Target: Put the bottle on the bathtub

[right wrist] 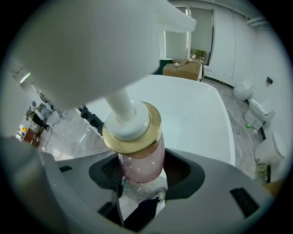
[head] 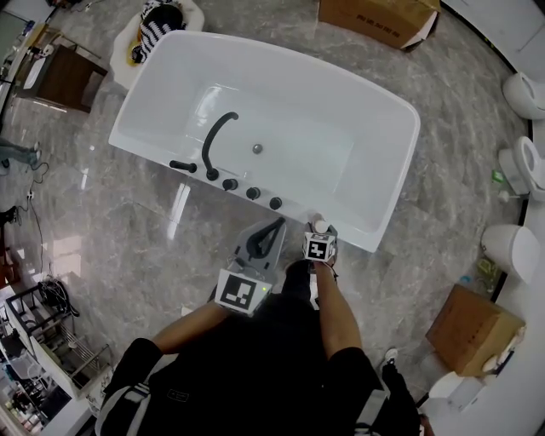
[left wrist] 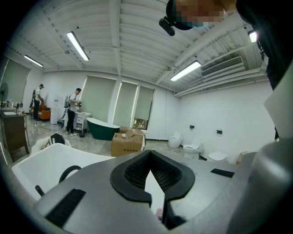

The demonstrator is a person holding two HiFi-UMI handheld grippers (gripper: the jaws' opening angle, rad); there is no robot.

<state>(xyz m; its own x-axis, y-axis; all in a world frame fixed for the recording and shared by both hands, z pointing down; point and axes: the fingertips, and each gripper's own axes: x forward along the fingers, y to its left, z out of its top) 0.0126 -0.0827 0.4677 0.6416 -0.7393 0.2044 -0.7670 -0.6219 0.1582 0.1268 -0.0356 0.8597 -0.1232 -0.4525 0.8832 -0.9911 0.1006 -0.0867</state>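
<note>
Grey marbled floor [head: 409,230] all the way across, glossy, catching patches of light on the left. Sitting square in the middle of it is the white bathtub [head: 328,119], set at a slant. Beyond its far side, a cardboard box [head: 379,17] with a flap open; a second cardboard box [head: 468,328] stands lower right, well apart from the tub. Along the right edge there's a row of white toilets: one [head: 524,94], another [head: 528,163], a third [head: 509,249]. Over at top left, a dark wooden cabinet [head: 70,78]. Bottom left, a wire rack [head: 47,328], with loose cables [head: 34,217] trailing on the tiles above it.
</note>
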